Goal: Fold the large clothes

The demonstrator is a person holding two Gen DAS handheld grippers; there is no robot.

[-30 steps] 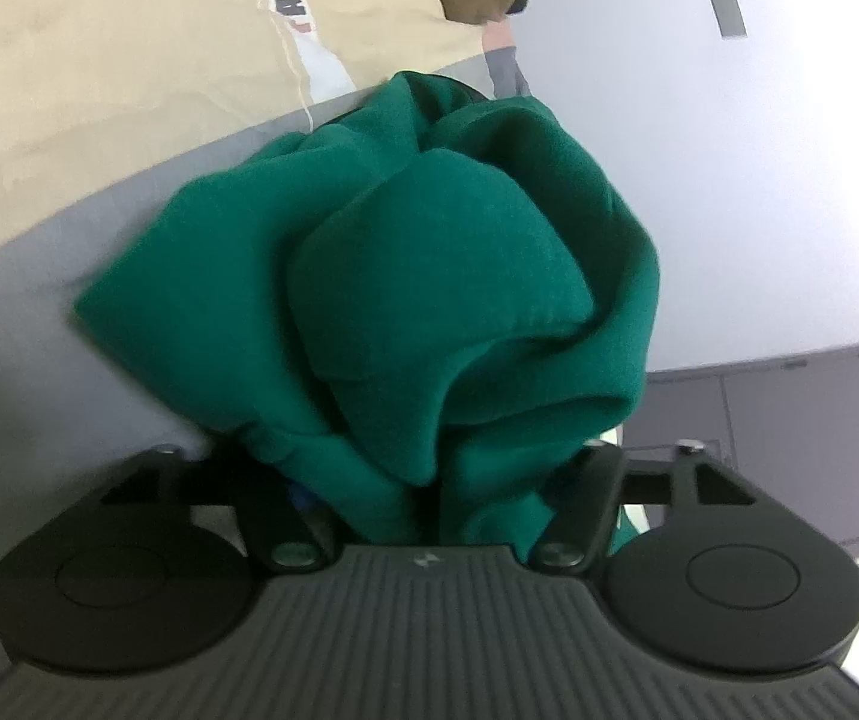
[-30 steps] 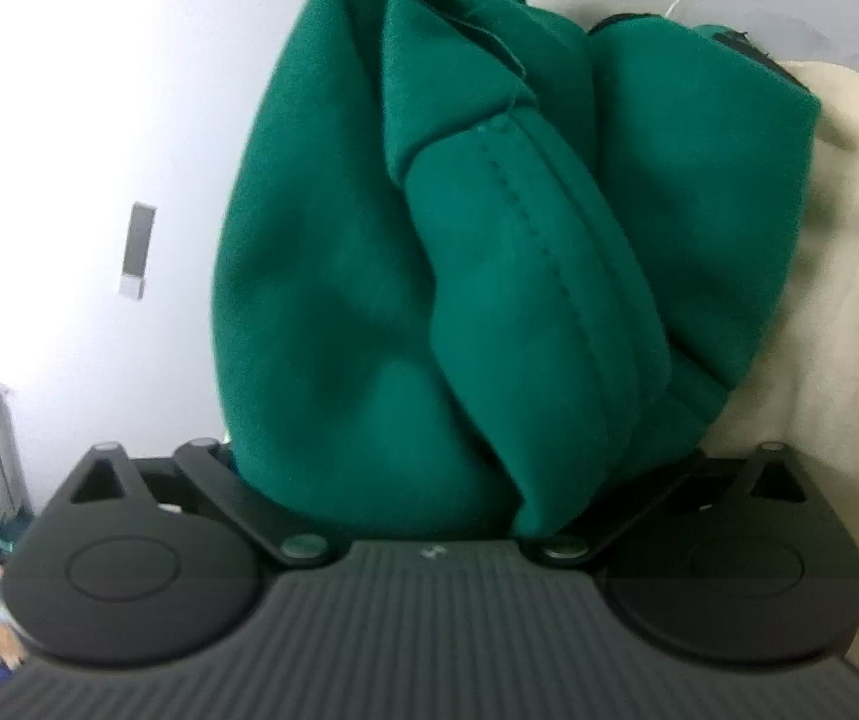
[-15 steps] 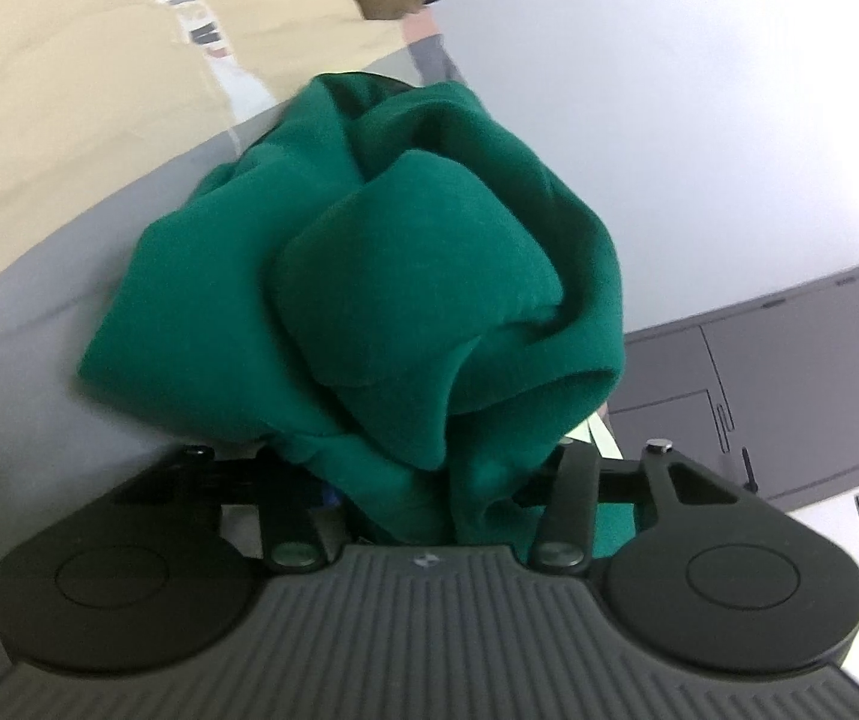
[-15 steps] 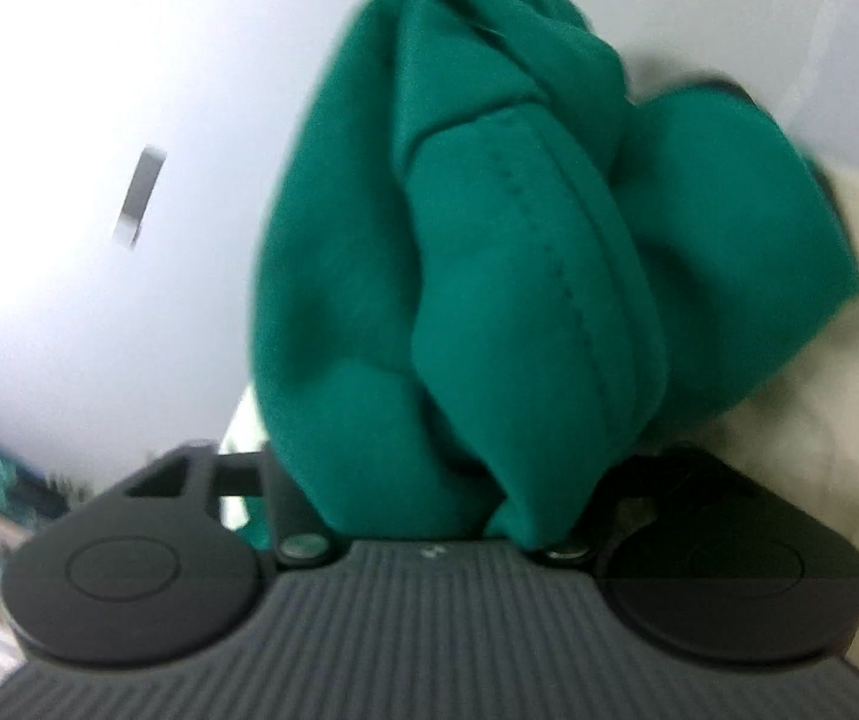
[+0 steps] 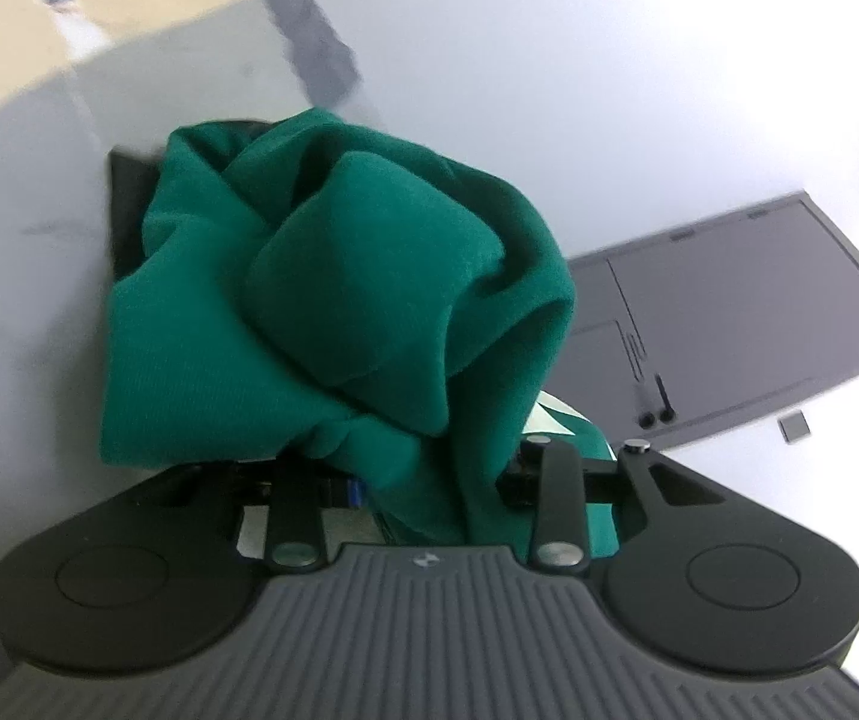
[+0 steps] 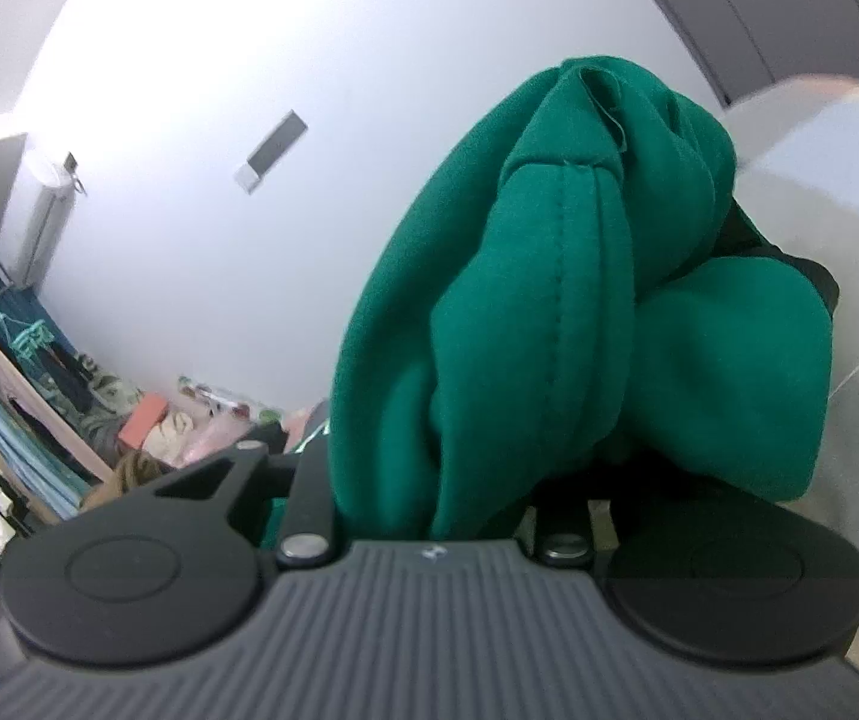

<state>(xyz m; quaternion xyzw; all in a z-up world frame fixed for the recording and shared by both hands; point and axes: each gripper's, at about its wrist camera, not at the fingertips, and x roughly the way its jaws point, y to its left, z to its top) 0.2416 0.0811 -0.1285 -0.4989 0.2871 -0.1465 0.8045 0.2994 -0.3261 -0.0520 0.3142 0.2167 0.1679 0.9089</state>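
Note:
A bunched dark green garment (image 5: 333, 300) fills the middle of the left wrist view. It sits between the jaws of my left gripper (image 5: 411, 462), which are closing on the fabric. The cloth hides the fingertips. A black lining edge (image 5: 129, 210) shows at the bundle's left. In the right wrist view the same green garment (image 6: 549, 312), with a stitched seam, rises out of my right gripper (image 6: 435, 480). Those jaws are also closing and pinch a thick fold. Both bundles hang lifted off the surface.
A beige cloth (image 5: 3, 30) lies on the grey surface (image 5: 27, 276) at the far upper left. Grey cabinet doors (image 5: 759, 312) stand to the right. The right wrist view shows a white wall, an air conditioner (image 6: 45, 222), hanging clothes (image 6: 9, 408) and a clutter pile (image 6: 177, 420).
Both grippers have risen with the green garment, and their jaws have narrowed on it. The beige cloth has slid away to the upper left, and the right wrist view has rolled to show the room.

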